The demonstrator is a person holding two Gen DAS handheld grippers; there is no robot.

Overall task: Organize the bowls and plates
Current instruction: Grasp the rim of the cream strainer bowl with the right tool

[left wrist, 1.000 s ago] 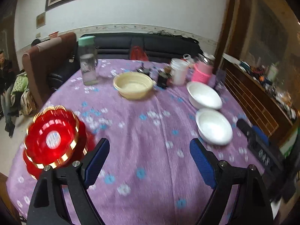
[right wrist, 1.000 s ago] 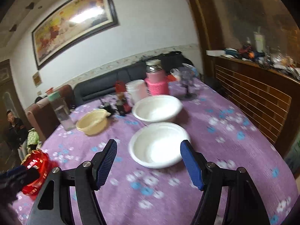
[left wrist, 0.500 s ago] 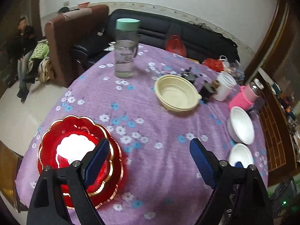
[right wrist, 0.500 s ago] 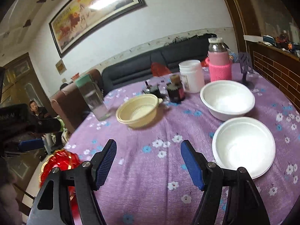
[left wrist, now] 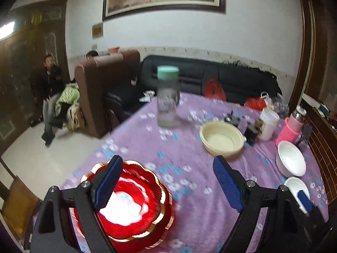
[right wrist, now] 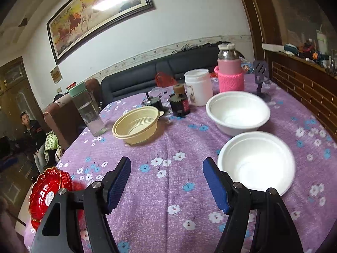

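Note:
A stack of red, gold-rimmed plates lies at the table's near left edge. My left gripper hovers open above it, with the left finger over the plates' rim and nothing gripped. A yellow bowl sits mid-table, and two white bowls lie to its right. My right gripper is open over bare cloth. The nearer white bowl lies just right of its right finger, with the farther white bowl behind. The yellow bowl is ahead to the left and the red plates are at far left.
A purple flowered cloth covers the table. At the back stand a green-capped bottle, a dark jar, a white jar, a pink-sleeved bottle and a small stand. Beyond are a sofa, an armchair and a seated person.
The left view has swung onto the red plates, which now lie under the left finger. The right gripper slid left; the near white bowl went from between its fingers to right of them.

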